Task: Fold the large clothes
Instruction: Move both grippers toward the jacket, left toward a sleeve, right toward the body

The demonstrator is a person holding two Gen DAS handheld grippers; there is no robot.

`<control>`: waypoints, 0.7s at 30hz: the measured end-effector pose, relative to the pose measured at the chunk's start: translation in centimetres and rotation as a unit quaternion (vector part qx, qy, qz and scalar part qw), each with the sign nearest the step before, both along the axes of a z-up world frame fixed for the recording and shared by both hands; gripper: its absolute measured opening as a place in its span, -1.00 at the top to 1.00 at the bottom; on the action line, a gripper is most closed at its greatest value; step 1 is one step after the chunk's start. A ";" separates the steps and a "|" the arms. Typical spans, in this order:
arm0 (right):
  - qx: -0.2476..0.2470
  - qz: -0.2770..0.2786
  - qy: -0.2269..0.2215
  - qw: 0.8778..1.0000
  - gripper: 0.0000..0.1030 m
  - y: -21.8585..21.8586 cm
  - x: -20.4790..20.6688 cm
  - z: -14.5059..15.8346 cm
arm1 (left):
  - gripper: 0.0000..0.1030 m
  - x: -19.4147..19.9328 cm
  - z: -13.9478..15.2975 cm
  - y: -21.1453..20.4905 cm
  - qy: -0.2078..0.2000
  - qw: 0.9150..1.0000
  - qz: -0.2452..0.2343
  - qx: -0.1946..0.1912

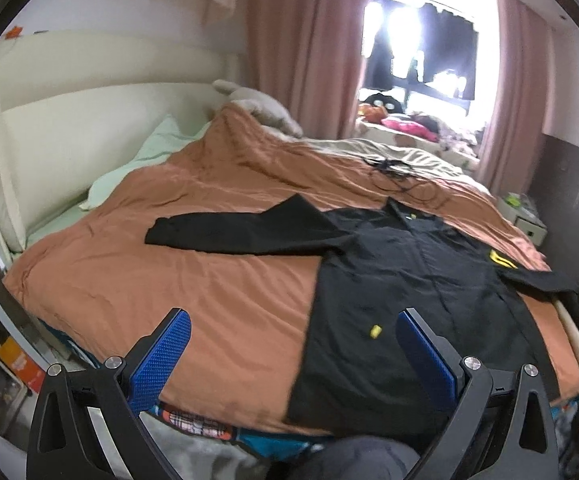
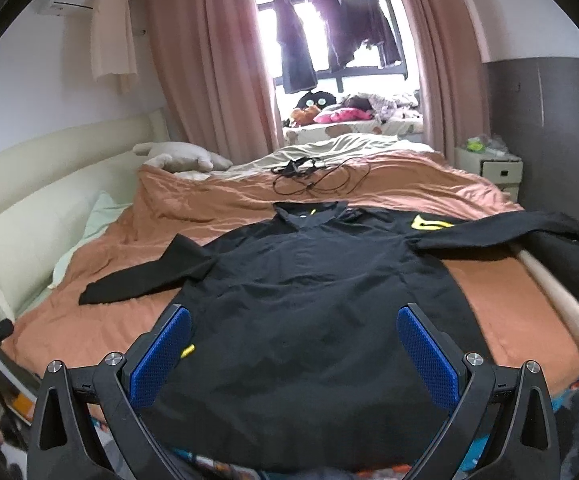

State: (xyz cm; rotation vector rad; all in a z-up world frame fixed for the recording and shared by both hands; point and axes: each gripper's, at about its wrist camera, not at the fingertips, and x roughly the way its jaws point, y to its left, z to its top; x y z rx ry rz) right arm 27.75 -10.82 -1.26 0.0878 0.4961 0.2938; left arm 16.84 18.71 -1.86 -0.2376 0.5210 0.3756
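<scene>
Fingers [image 1: 161, 356] of the left gripper [image 1: 293, 344] are standing wide apart and gripping nothing, hovering over the near edge of the bed [image 1: 209, 280]. The right gripper [image 2: 293, 344] is likewise spreading its blue-padded fingers [image 2: 429, 360] apart, empty, above the hem of the black long-sleeved shirt [image 2: 309, 280]. That shirt is lying flat on the orange duvet [image 2: 509, 308] toward the bed's near right corner, collar pointing to the far edge, one sleeve reaching left, the other draping off the right edge. A tangled black cable [image 2: 313, 180] is resting beyond the collar, near the far edge.
</scene>
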 end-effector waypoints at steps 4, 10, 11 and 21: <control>0.014 0.013 0.014 1.000 -1.00 2.3 3.8 -0.7 | -0.99 2.3 -0.7 2.6 0.014 1.000 0.022 -0.005; 0.031 0.021 0.039 0.999 -1.00 6.0 8.8 -2.8 | -0.99 5.7 -1.5 6.2 0.030 0.998 0.050 -0.007; 0.033 0.023 0.042 0.998 -1.00 6.6 9.5 -3.1 | -0.99 6.4 -1.7 6.8 0.034 0.998 0.054 -0.007; 0.020 0.046 0.093 0.994 -0.99 11.8 17.5 -7.5 | -0.75 12.9 -3.1 13.0 0.052 0.995 0.078 -0.035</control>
